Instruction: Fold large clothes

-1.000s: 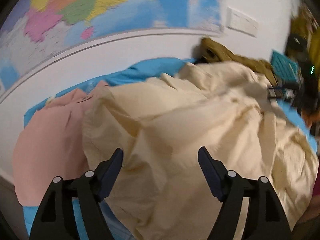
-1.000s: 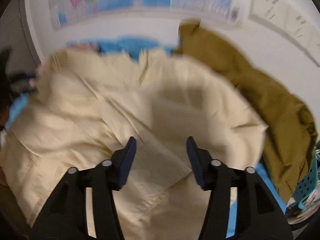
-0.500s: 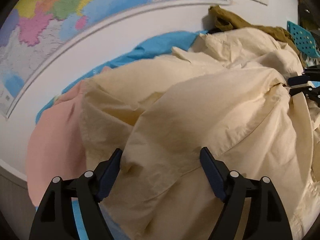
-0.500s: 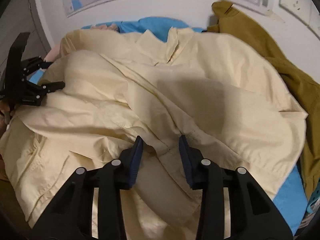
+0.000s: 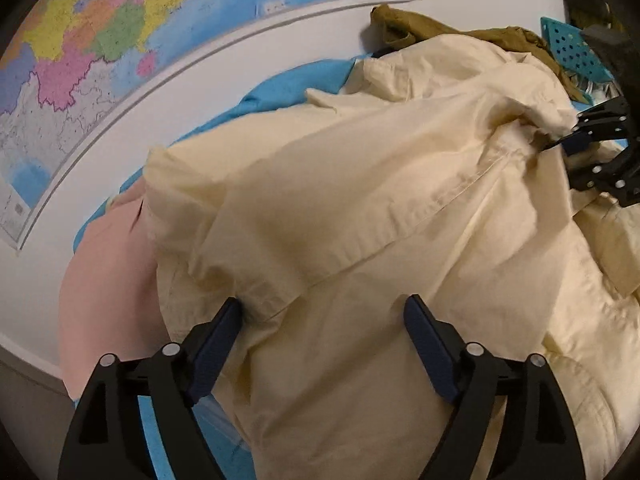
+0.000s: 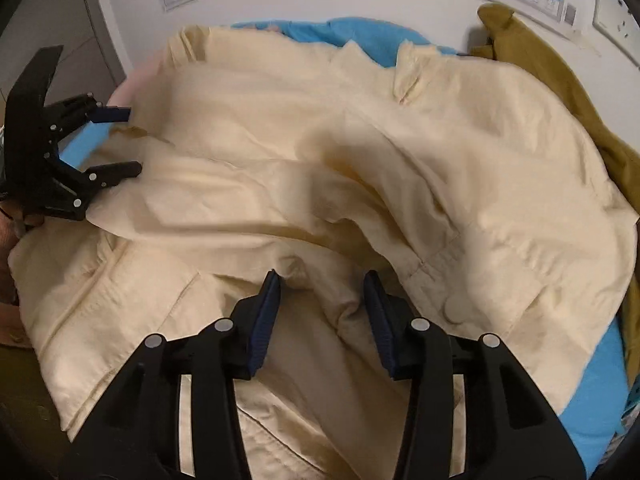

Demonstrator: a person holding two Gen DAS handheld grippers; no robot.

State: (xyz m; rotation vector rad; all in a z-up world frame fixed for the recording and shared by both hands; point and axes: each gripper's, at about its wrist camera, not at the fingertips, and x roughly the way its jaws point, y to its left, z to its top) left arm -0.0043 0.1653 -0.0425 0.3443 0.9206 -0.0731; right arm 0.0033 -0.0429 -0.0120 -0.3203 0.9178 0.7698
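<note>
**Reaching for two grip points on the cream shirt**

Gathering a crumpled cream shirt (image 5: 360, 208) that lies heaped over a blue sheet (image 5: 288, 80) on the bed, collar end toward the wall with the map (image 5: 120, 28). A pink garment (image 5: 104, 280) pokes out from under its left side; an olive garment (image 6: 560, 80) is bunched along its right side against the wall.

Step in hand, as judged: getting a hold on each side so the shirt can be lifted and spread flat before any fold.

How to do it well:
- Take hem or seam edges, not loose middle cloth, so the layers separate on lifting.
- Pinch only the cream fabric; the pink piece sits just beside the left finger.
- Match the two holds on opposite sides, or the shirt will hang twisted.

Tool state:
- Left gripper (image 5: 322, 320): jaws spread wide and have just been opening further. A folded, stitched edge of the shirt lies between them; the left finger touches the cloth, but nothing is pinched.
- Right gripper (image 6: 322, 308): jaws partly spread, having just been closing. A ridge of shirt fabric rises between them; gaps show beside both pads, so no grip yet.
</note>
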